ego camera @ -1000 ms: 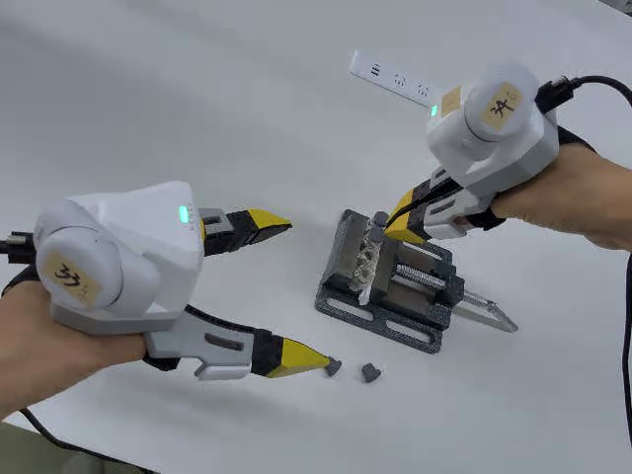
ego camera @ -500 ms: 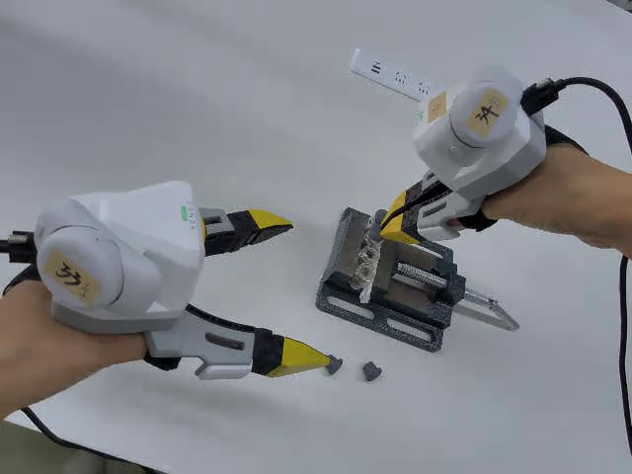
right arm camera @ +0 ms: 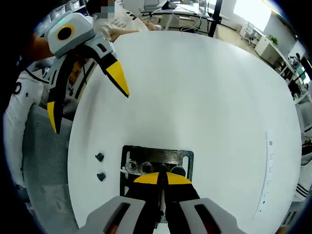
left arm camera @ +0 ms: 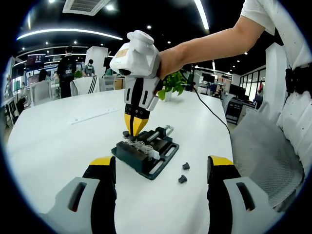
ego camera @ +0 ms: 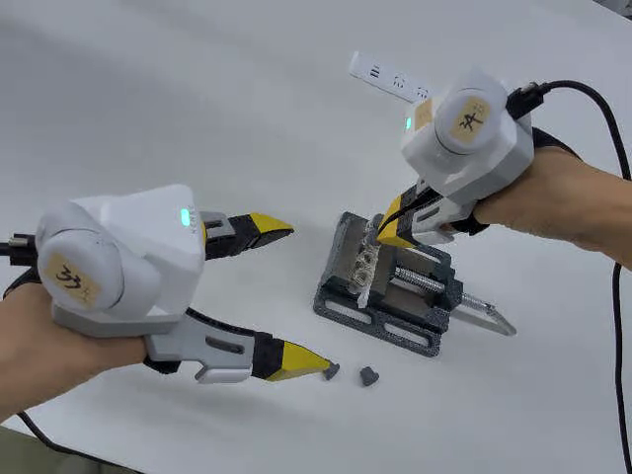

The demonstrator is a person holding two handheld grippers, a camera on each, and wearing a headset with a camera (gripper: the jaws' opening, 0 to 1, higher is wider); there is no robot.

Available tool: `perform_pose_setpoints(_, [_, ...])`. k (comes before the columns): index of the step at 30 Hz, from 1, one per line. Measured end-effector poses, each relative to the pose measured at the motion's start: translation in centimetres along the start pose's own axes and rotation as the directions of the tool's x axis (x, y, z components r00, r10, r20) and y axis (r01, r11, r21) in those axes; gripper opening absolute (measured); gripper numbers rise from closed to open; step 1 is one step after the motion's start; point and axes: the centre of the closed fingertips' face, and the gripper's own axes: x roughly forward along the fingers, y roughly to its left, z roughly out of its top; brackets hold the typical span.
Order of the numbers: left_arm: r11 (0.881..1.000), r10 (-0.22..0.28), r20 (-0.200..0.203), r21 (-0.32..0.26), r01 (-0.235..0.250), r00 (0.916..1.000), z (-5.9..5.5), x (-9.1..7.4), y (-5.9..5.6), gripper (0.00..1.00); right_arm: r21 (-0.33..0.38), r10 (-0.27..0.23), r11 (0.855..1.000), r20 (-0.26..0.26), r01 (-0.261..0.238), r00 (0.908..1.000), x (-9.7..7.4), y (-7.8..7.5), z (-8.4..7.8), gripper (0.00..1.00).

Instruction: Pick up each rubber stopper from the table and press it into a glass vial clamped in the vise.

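Your right gripper (ego camera: 381,237), jaws closed, points down onto the vials (ego camera: 365,267) in the vise (ego camera: 380,322); pushing off-centre could crack glass. Your left gripper (ego camera: 306,299) gapes wide, empty.

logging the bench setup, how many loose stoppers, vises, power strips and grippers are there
loose rubber stoppers: 2
vise: 1
power strip: 1
grippers: 2, left gripper and right gripper
total: 6
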Motion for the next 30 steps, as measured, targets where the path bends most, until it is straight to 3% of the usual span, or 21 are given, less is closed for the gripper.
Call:
perform_pose_setpoints(14, [1.0,-0.003,0.003,0.006,0.003,1.0,0.29,0.28,-0.04,0.75,-0.04,0.007,0.999,-0.077,-0.01,0.997,0.14,0.06,0.05,0.0])
perform_pose_setpoints(20, [1.0,-0.008,-0.004,0.015,0.008,1.0,0.4,0.24,-0.26,0.75,-0.043,-0.004,0.999,-0.069,0.001,0.9976,0.11,0.1,0.05,0.0])
perform_pose_setpoints(30, [1.0,-0.005,-0.025,0.03,0.006,0.9997,0.52,-0.66,-0.49,0.75,0.008,-0.031,0.999,0.006,0.031,0.9995,-0.12,0.26,0.33,0.0])
